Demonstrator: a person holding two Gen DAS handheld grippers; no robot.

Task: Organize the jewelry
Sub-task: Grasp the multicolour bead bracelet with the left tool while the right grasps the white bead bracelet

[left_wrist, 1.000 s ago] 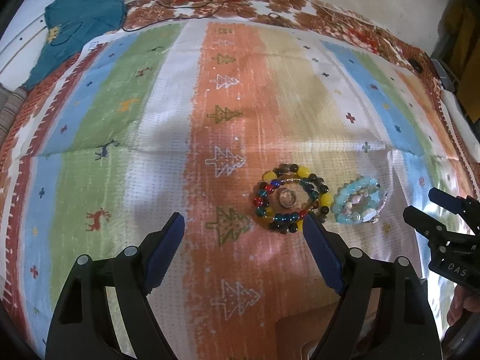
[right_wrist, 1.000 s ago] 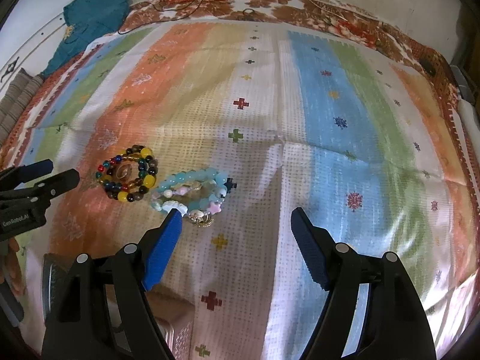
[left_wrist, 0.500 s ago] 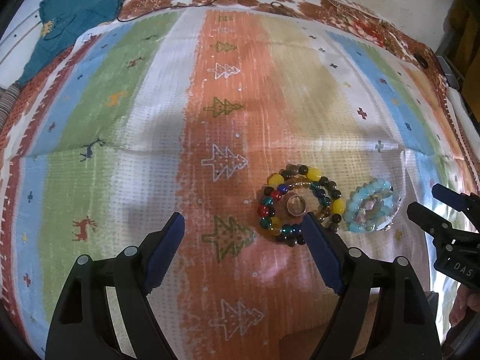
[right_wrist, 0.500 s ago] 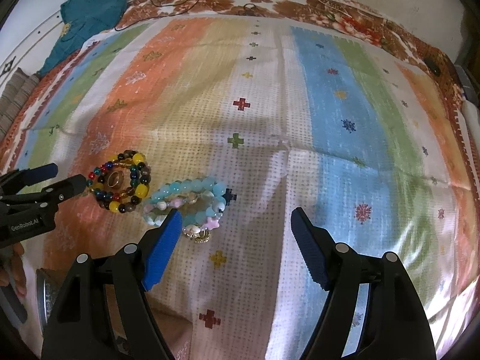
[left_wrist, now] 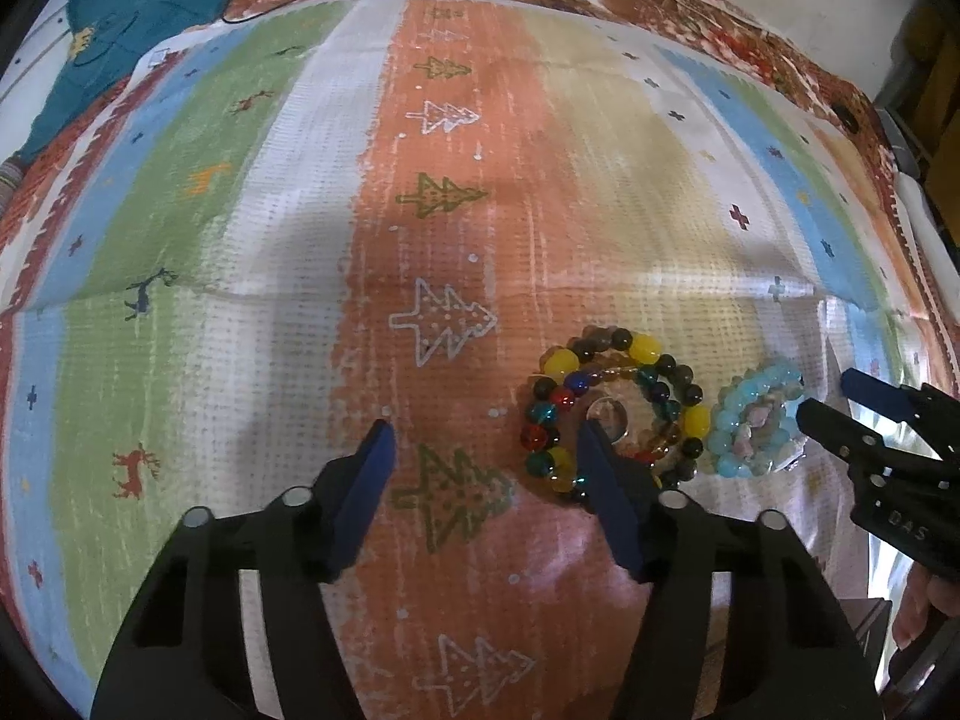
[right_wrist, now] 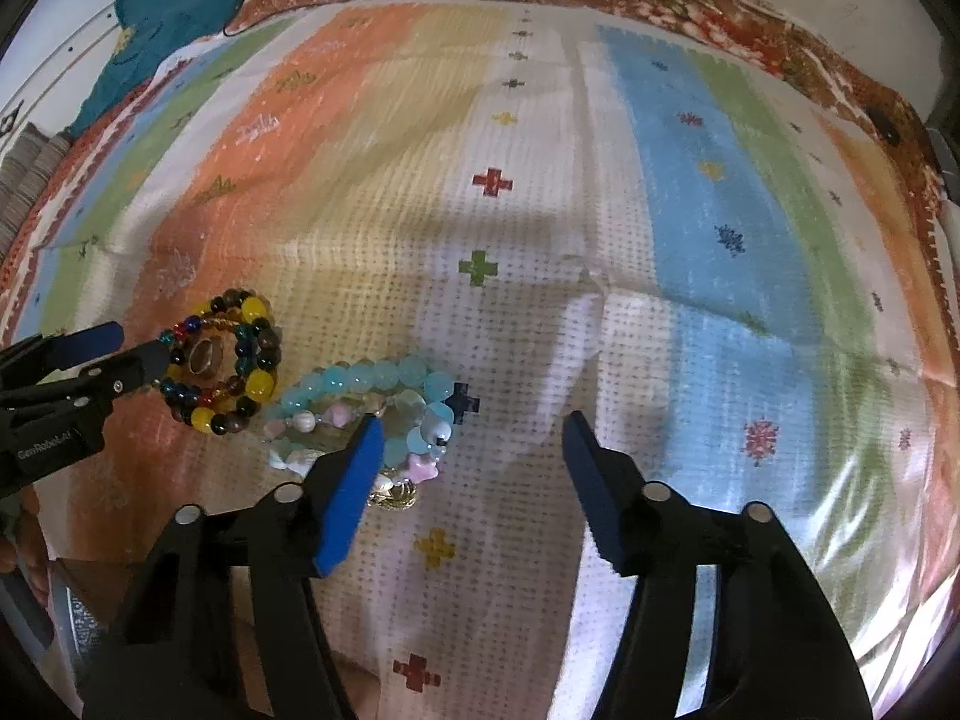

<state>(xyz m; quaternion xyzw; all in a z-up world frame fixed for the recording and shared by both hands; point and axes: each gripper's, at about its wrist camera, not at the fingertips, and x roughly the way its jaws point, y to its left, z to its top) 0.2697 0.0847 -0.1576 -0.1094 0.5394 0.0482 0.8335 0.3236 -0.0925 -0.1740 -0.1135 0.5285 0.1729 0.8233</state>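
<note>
1. The left tool [left_wrist: 483, 450] hangs wide open and holds nothing; the multicoloured bead bracelets [left_wrist: 609, 414] lie coiled flat on the striped bedspread [left_wrist: 270, 240], off to its right, with the right finger overlapping their near edge.
2. The right tool [right_wrist: 471, 441] is likewise wide open and holds nothing; the pale blue bracelets [right_wrist: 366, 387] lie to its left, behind its left finger.
3. Each tool probably needs shifting sideways to centre its own pile between the fingers.

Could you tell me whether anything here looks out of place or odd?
Nothing looks damaged or spilled. The multicoloured bracelets and light blue bracelets lie in two heaps on the striped cloth; a teal garment lies crumpled at its far corner.
</note>
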